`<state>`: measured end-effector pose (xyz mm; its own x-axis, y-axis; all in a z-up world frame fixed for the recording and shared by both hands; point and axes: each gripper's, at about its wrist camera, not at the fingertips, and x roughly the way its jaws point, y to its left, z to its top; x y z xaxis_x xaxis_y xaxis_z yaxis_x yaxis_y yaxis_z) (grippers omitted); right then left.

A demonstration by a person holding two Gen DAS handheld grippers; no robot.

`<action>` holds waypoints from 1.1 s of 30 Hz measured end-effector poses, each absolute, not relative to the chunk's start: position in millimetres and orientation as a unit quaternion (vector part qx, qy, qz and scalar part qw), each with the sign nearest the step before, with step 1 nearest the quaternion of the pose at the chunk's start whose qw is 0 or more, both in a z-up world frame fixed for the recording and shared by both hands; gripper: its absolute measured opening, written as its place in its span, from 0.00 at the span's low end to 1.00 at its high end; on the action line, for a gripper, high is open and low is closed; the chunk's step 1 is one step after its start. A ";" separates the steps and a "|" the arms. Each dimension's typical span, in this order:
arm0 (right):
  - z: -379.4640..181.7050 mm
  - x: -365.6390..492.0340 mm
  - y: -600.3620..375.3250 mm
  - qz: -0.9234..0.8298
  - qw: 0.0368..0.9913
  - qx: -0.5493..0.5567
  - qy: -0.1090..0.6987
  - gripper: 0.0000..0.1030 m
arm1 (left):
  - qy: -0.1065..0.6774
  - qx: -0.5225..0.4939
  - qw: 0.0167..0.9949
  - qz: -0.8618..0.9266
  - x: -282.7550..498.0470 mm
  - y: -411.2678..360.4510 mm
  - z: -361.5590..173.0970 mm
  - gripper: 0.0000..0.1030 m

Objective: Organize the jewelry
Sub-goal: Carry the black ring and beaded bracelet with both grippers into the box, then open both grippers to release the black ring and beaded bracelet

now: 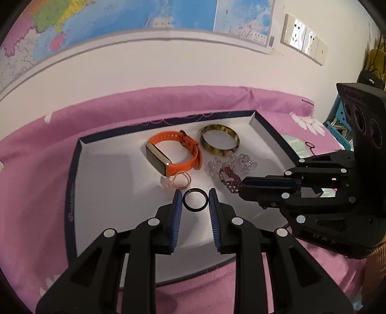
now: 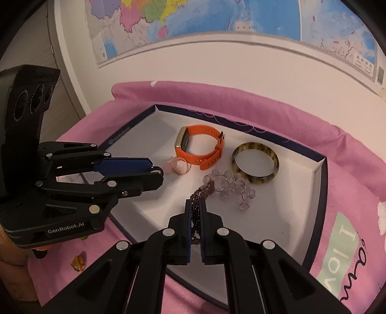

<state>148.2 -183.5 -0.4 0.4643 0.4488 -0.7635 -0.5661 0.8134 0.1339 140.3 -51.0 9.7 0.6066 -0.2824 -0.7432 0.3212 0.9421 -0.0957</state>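
A white tray with a dark blue rim (image 1: 72,183) (image 2: 320,174) lies on pink cloth. In it are an orange smartwatch (image 1: 173,152) (image 2: 200,147), a mottled brown bangle (image 1: 219,140) (image 2: 255,164), a clear crystal bracelet (image 1: 231,164) (image 2: 234,188), a small pink beaded ring (image 1: 179,180) (image 2: 179,166) and a black ring (image 1: 195,199). My left gripper (image 1: 194,196) (image 2: 154,172) is open around the black ring, jaws either side. My right gripper (image 2: 196,206) (image 1: 243,187) is shut on a dark red beaded chain (image 2: 196,212) (image 1: 231,182), whose far end lies by the crystal bracelet.
Pink printed cloth (image 1: 36,169) (image 2: 349,217) covers the surface under the tray. A wall with a map (image 1: 120,19) (image 2: 217,17) stands just behind. Wall sockets (image 1: 304,38) and a blue stool (image 1: 337,120) are at the right.
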 end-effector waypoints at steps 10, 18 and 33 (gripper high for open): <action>-7.1 154.1 -185.9 0.284 0.852 -0.065 0.436 0.06 | 0.433 0.030 0.886 -0.165 151.6 -59.2 -6.0 0.22; -2.0 146.8 -192.4 0.280 0.858 -0.051 0.428 0.08 | 0.434 0.031 0.886 -0.158 153.3 -59.7 -10.1 0.29; 18.2 93.9 -206.8 0.291 0.871 -0.026 0.395 0.36 | 0.356 0.019 0.924 -0.139 88.6 -21.8 39.0 0.52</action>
